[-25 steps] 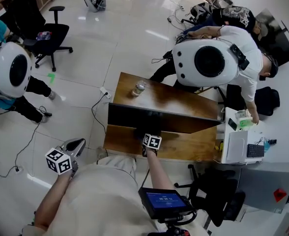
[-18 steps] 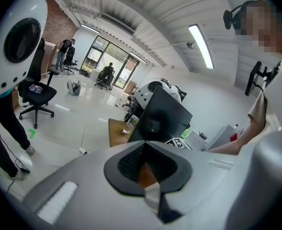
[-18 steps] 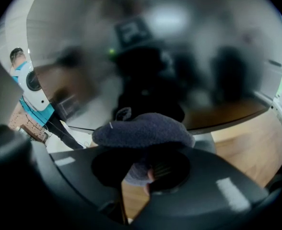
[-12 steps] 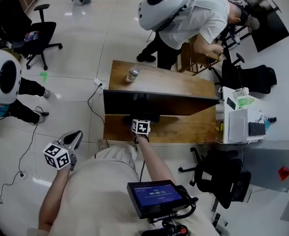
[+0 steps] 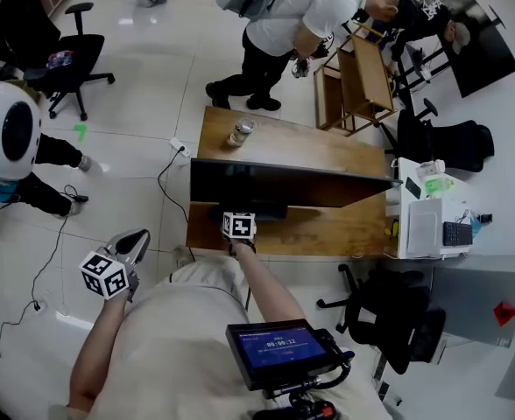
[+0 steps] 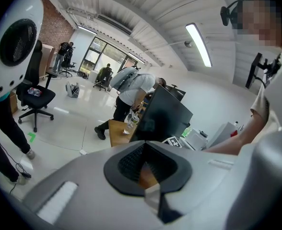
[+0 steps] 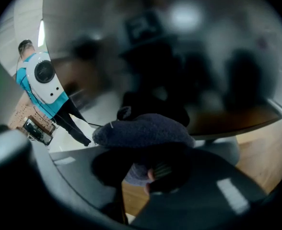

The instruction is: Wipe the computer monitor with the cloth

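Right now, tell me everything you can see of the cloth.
The cloth is a dark grey-blue, fuzzy fabric, bunched into a rounded wad rather than spread flat. The right gripper is shut on its lower part, and the wad bulges out beyond the fingers. It is held up at the glossy dark screen of the monitor, near the bottom edge; actual contact I cannot confirm. The head view does not show it.

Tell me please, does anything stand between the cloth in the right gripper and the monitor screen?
Nothing visible does. The right gripper is shut on the dark cloth, and the cloth is right up at the monitor screen, which fills the view behind it. Whether they touch, I cannot tell.
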The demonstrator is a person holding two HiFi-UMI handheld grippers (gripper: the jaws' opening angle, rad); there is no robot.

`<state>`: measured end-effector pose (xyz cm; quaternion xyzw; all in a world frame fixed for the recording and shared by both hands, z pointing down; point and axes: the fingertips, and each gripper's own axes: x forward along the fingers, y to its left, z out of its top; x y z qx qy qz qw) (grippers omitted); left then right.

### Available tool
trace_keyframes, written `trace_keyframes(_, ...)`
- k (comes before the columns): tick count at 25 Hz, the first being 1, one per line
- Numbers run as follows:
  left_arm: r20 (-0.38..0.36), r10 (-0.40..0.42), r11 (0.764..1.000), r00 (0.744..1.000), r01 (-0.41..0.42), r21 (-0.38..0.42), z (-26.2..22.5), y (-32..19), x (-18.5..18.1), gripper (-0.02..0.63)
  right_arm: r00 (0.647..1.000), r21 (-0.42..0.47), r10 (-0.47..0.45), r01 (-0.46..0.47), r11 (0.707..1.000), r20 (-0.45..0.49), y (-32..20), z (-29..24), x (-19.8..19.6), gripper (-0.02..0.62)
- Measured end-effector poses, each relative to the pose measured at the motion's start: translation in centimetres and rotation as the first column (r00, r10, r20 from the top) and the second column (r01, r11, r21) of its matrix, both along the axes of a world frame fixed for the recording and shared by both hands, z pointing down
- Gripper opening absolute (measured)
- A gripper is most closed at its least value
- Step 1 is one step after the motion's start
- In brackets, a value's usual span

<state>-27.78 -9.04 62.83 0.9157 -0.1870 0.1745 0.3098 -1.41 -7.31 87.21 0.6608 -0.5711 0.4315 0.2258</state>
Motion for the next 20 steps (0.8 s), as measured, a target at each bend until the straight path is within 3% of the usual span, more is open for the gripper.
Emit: trace_keyframes(20, 0.0, -0.055, 0.998, 0.998, 0.055, -0.014, 0.6, 1.5, -2.9, 0.003, 0.988, -0.008, -0.152, 0.153, 0.988, 0.031, -3.6, 0.2, -7.2, 0.086)
